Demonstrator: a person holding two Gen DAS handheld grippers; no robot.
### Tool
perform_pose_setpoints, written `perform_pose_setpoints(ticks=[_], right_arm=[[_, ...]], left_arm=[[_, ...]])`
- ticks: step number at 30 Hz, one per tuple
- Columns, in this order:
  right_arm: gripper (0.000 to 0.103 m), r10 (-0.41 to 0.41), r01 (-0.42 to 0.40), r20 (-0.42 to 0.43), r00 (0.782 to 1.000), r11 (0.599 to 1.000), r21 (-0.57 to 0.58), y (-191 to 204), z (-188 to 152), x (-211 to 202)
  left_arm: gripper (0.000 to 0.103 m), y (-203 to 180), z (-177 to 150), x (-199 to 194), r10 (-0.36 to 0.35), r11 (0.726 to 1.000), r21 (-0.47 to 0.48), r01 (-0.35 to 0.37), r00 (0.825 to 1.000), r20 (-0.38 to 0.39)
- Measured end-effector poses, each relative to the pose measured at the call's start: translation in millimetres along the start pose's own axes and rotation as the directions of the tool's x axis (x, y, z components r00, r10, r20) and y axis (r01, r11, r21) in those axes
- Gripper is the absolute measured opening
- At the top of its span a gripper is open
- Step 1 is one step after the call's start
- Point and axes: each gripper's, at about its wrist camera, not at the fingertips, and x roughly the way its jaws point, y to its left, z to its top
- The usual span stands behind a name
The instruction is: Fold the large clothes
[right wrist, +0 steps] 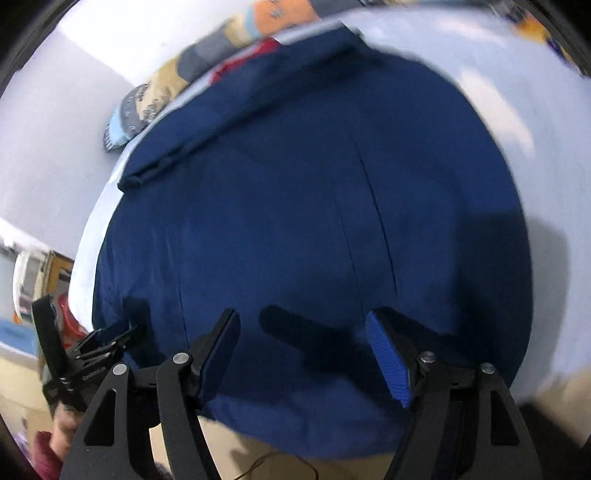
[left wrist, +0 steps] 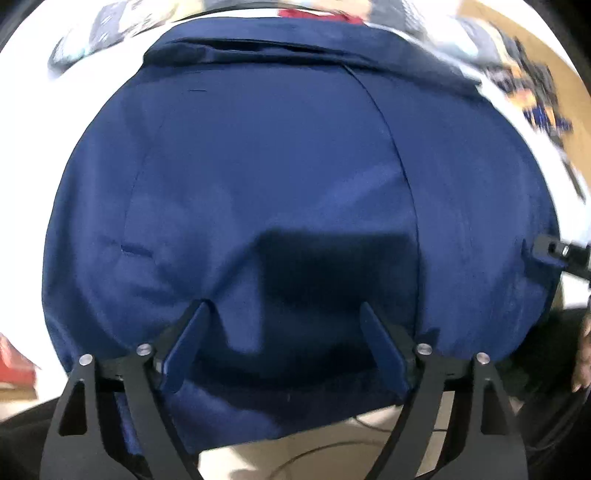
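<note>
A large navy blue garment (left wrist: 280, 177) lies spread flat on a white bed (left wrist: 110, 62), with a folded band along its far edge. It fills the right wrist view too (right wrist: 303, 206). My left gripper (left wrist: 284, 314) is open, its fingers over the garment's near hem, nothing between them. My right gripper (right wrist: 301, 321) is open above the near part of the cloth, empty. The left gripper also shows at the left edge of the right wrist view (right wrist: 99, 339). The right gripper's tip shows at the right edge of the left wrist view (left wrist: 554, 251).
Patterned pillows or bedding (right wrist: 192, 70) and a red item (left wrist: 314, 14) lie at the far end of the bed. A white wall (right wrist: 66, 103) is on the left. A beige floor with a thin cable (left wrist: 332, 458) lies below the bed's near edge.
</note>
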Motion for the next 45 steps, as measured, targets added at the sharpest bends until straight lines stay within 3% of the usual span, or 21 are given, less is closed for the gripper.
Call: perform_pose_setpoints(ticks=[3,6,9,11,14,16,21,24,31,36,39,45], right_arm=[[0.072,0.018,-0.019,0.012,1.0,0.999,0.036,-8,-16,-10],[0.074,0.02,-0.031,0.153,0.988,0.997,0.073,-16,-20,-45],[0.074,0.012,-0.06,0.279,0.96,0.985,0.164,-38,-19,-78],[0.075,0.004,-0.09,0.311,0.951,0.961,0.263,-63,-21,-88],[0.074,0.034,-0.172,0.315,0.949,0.889,0.424,-102,-28,-86],[0.074,0.028,-0.172,0.306,0.952,0.873,0.457,-108,-31,-82],[0.074,0.024,-0.154,0.282,0.959,0.879,0.451,-108,-34,-82],[0.074,0.028,-0.145,0.251,0.968,0.874,0.463,-107,-32,-70],[0.074,0.05,-0.157,0.225,0.973,0.857,0.49,-107,-37,-60],[0.074,0.048,-0.149,0.215,0.975,0.862,0.484,-102,-36,-57],[0.074,0.044,-0.144,0.211,0.976,0.863,0.483,-100,-35,-54],[0.075,0.033,-0.112,0.172,0.985,0.875,0.471,-94,-36,-44]], left_arm=[[0.084,-1,-9,-11,-0.027,1.0,0.013,0.026,0.999,0.019],[0.084,13,-11,-25,-0.022,0.999,-0.027,0.024,0.998,0.067],[0.084,48,-11,-41,-0.028,0.987,-0.155,0.046,0.993,0.114],[0.084,72,-12,-47,-0.004,0.968,-0.249,0.04,0.989,0.145],[0.084,100,-14,-44,-0.021,0.937,-0.341,0.073,0.988,0.155],[0.084,104,-17,-37,-0.027,0.927,-0.368,0.076,0.99,0.137],[0.084,121,-14,-28,-0.016,0.901,-0.428,0.065,0.993,0.116],[0.084,140,-18,-20,-0.036,0.868,-0.49,0.078,0.995,0.093],[0.084,164,-36,-10,-0.02,0.801,-0.598,0.031,0.999,0.025],[0.084,167,-39,5,-0.02,0.803,-0.596,0.007,1.0,-0.015],[0.084,168,-49,12,-0.069,0.801,-0.598,0.038,0.997,-0.029],[0.084,159,-49,16,-0.071,0.839,-0.542,0.047,0.997,-0.023]])
